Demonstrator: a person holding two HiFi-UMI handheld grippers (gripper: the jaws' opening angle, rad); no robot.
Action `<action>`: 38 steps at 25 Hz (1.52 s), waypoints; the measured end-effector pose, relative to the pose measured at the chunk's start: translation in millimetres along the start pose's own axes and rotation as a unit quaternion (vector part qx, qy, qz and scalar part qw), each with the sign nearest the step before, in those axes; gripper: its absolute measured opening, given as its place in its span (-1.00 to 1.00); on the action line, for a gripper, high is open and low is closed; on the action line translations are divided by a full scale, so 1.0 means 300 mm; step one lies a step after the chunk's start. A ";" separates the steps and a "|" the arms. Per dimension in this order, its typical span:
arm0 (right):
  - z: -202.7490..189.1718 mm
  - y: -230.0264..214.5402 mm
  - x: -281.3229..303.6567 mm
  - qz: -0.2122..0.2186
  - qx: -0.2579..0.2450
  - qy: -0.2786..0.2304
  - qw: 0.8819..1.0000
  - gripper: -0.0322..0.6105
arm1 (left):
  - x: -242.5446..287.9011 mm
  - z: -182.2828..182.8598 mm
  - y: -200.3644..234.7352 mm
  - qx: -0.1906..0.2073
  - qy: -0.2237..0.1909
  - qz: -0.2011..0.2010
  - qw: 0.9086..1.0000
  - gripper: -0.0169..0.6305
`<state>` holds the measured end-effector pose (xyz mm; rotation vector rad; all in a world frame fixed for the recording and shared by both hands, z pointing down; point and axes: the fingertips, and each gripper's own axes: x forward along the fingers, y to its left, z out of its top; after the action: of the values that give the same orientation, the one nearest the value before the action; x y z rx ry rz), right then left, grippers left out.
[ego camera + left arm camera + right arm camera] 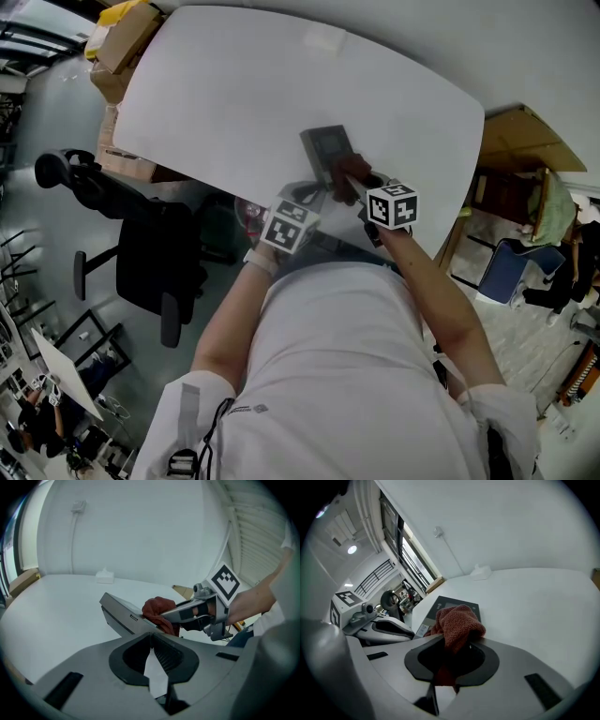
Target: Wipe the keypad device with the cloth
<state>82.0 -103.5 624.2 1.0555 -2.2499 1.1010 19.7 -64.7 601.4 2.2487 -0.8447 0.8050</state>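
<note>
The grey keypad device [326, 145] lies near the front edge of the white table [225, 94]. A red-brown cloth [457, 623] is bunched in my right gripper [454, 641], which is shut on it and presses it onto the near end of the device [452, 604]. In the left gripper view the cloth [157, 607] sits on the device [119, 612] under the right gripper [165, 618]. My left gripper [151, 637] meets the device's near edge, jaws closed on it. From the right gripper view, the left gripper [410, 630] reaches the device's near left corner.
A small white box [104, 576] stands at the table's far side by the wall. A black office chair [141, 244] is left of the table, with cardboard boxes [122, 42] behind it. The table's edge runs just in front of the person.
</note>
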 end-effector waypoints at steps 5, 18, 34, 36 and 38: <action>0.004 -0.048 0.004 -0.009 0.067 -0.021 0.998 -0.67 | 0.001 0.005 0.007 -0.003 -0.001 0.002 1.000 -0.91; 0.027 -0.188 0.014 -0.079 0.056 0.008 0.995 -0.67 | 0.001 0.003 0.008 -0.003 -0.002 0.003 1.000 -0.91; 0.230 0.118 0.140 0.036 -0.032 -0.015 0.999 -0.68 | 0.001 0.004 0.005 -0.004 -0.001 -0.002 1.000 -0.91; 0.218 0.088 0.154 0.026 -0.028 -0.007 0.999 -0.68 | 0.001 0.005 0.005 -0.006 -0.002 -0.002 1.000 -0.91; 0.208 0.053 0.165 0.016 -0.018 -0.006 1.000 -0.68 | 0.001 0.005 0.009 -0.008 -0.002 -0.001 1.000 -0.91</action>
<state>36.3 -169.4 611.1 1.0179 -2.2951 1.0651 18.5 -67.5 601.4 2.2386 -0.8470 0.7892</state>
